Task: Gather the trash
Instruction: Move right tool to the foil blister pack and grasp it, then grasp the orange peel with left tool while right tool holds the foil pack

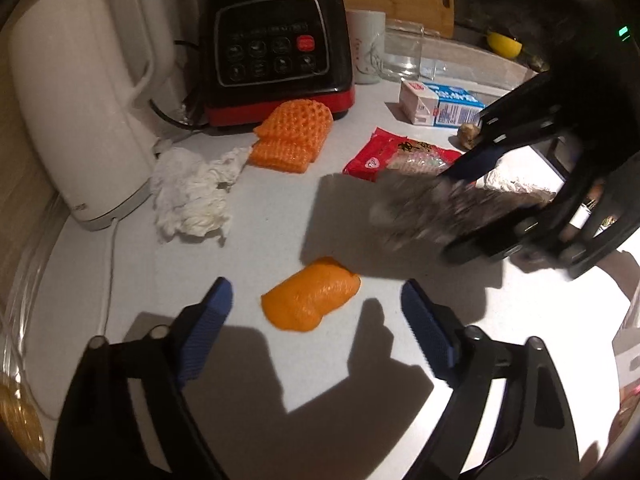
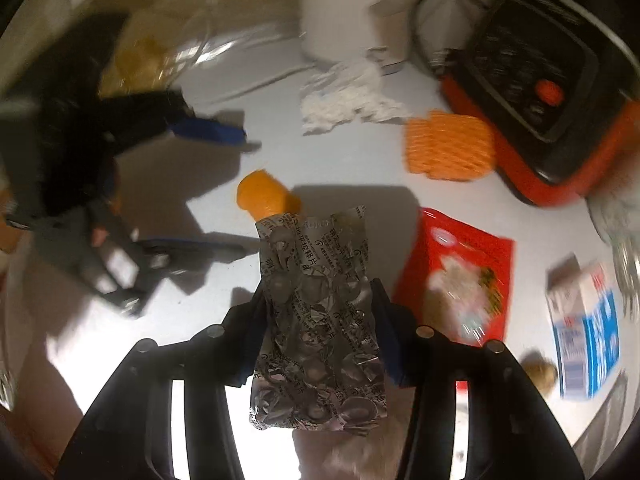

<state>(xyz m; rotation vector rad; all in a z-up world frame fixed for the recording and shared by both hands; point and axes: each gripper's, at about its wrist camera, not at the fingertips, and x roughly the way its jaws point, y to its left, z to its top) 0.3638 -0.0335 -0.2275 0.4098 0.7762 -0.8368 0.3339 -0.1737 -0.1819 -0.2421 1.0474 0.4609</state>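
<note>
Low in the right wrist frame, your right gripper [image 2: 316, 332] was clamped on an empty pill strip [image 2: 316, 320]. Your left gripper [image 1: 316, 320] stood apart above an orange peel [image 1: 310, 294]. Tissue [image 1: 192, 196], orange netting [image 1: 294, 136], a red packet [image 1: 394, 158] and a carton [image 1: 440, 106] still lay uncollected.

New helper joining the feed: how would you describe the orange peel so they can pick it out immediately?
Start at the black-and-red blender base at the back of the white counter. Come forward past the orange foam net lying before it. The orange peel lies alone between the left gripper fingers: smooth and solid, not meshed.
</note>
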